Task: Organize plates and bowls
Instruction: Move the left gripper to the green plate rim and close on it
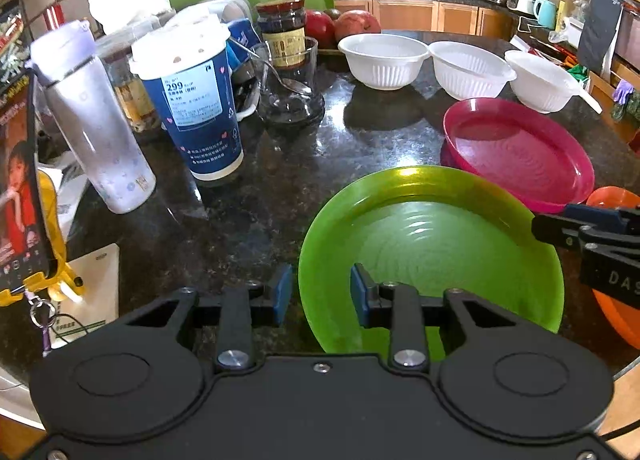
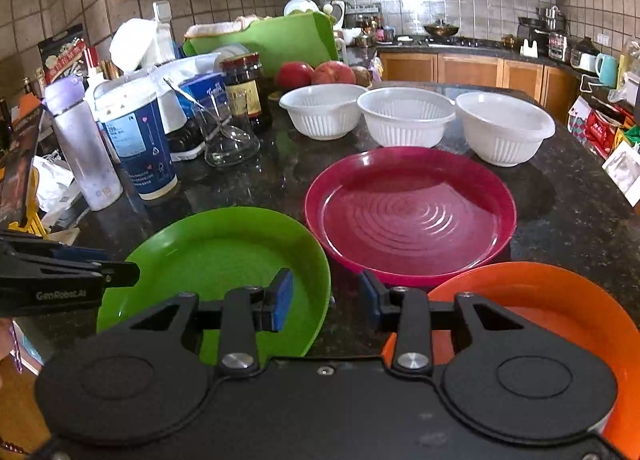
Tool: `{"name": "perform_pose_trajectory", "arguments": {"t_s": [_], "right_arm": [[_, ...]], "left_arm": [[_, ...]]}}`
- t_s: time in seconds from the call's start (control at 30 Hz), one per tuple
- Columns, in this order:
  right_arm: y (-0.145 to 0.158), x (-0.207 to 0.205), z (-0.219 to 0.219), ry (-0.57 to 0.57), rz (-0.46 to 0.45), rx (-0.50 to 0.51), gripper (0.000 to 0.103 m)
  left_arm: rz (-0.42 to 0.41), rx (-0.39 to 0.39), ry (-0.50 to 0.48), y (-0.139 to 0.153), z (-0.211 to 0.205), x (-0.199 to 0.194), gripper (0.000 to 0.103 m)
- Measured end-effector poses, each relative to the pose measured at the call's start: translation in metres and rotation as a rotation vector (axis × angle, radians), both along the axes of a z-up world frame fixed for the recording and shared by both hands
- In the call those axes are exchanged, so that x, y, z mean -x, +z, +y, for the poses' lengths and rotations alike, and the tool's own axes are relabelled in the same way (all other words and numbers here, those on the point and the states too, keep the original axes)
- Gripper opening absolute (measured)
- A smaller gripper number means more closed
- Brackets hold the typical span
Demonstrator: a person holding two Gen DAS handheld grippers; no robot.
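While jaws straddle rim, green plate [image 1: 432,244] rests on counter [image 1: 248,179]

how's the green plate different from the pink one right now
The green plate lies nearest the camera, at the counter's front; the pink plate lies further back, just before the white bowls. The green plate has a hand-held gripper at each side: the left hand-held gripper straddles its rim and the right hand-held gripper hangs over its opposite edge; nothing is at the pink plate. Both are round, ridged, empty and upright.
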State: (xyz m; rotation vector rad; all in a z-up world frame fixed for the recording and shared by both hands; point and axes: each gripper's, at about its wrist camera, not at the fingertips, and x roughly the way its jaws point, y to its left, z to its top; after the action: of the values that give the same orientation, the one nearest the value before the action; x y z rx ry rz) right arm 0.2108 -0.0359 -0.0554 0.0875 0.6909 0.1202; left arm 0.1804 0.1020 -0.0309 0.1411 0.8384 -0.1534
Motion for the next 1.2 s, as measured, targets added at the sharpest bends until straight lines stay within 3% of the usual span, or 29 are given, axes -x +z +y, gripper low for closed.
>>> {"name": "perform_pose_trajectory", "arguments": {"t_s": [0.5, 0.63, 0.7, 1.2], "right_arm": [[-0.014, -0.017, 0.008, -0.036, 0.103, 0.04, 0.036], [-0.014, -0.019, 0.011, -0.029, 0.108, 0.025, 0.022], [-0.013, -0.019, 0.014, -0.023, 0.108, 0.019, 0.021], [0.004, -0.05, 0.069, 0.153, 0.044, 0.022, 0.02]], "left_arm": [[0.06, 0.025, -0.03, -0.011, 0.008, -0.016, 0.032], [0.075, 0.043, -0.019, -0.012, 0.011, -0.018, 0.031], [0.074, 0.04, -0.013, -0.012, 0.013, -0.017, 0.028], [0.056, 0.024, 0.163, -0.006, 0.066, -0.015, 0.023]]}}
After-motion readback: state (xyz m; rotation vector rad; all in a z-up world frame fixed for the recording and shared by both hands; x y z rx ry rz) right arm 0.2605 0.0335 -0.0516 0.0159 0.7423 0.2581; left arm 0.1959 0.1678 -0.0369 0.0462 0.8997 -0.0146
